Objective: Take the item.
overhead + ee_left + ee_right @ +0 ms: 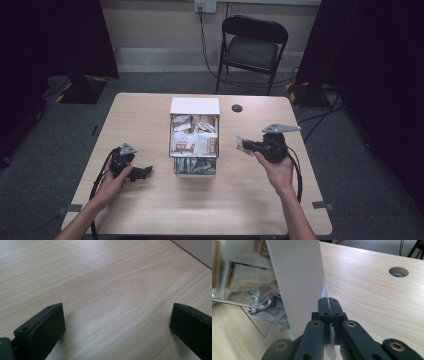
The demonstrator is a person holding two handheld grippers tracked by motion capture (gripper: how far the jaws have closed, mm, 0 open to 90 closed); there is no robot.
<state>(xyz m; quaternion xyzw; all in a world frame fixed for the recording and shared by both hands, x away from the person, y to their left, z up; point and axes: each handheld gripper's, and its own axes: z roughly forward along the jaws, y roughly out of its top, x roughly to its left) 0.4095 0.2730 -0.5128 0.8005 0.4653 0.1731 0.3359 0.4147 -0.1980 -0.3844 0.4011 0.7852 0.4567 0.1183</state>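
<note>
One sachet pinched in R claw

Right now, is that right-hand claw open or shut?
Shut: the right gripper has its jaws pressed together on a thin white packet.

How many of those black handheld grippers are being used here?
2. The left gripper rests low on the table's left side, jaws apart. The right gripper, right of the box, pinches a small packet.

A black folding chair stands behind the light wooden table, below a wall socket. A round cable hole pierces the tabletop.
</note>
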